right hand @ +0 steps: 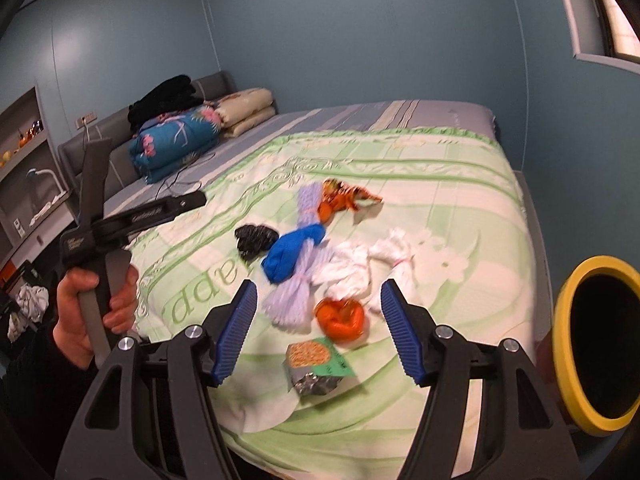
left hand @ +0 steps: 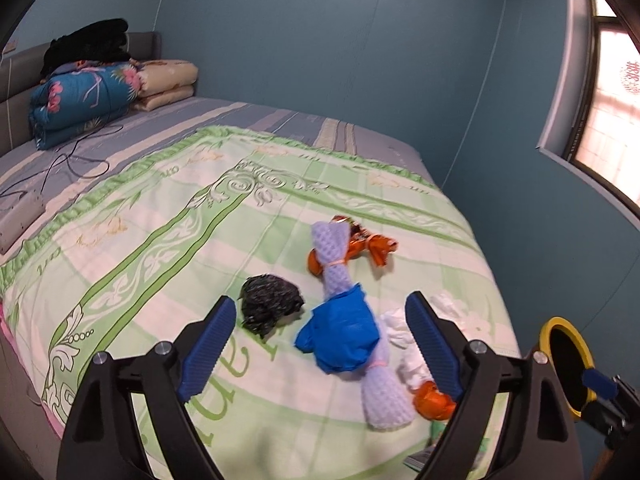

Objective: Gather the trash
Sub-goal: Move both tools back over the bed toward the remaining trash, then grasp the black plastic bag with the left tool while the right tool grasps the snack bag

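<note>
Trash: crumpled blue, lilac, black, orange, white scraps beyond both wide-spread, empty claws.

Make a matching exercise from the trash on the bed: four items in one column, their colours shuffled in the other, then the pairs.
Items
1. crumpled bag
2. plastic bag on the foam net
3. foam net sleeve
4. bin rim

Colours
A. yellow
B. lilac
C. black
D. blue

Pairs: 1-C, 2-D, 3-B, 4-A
</note>
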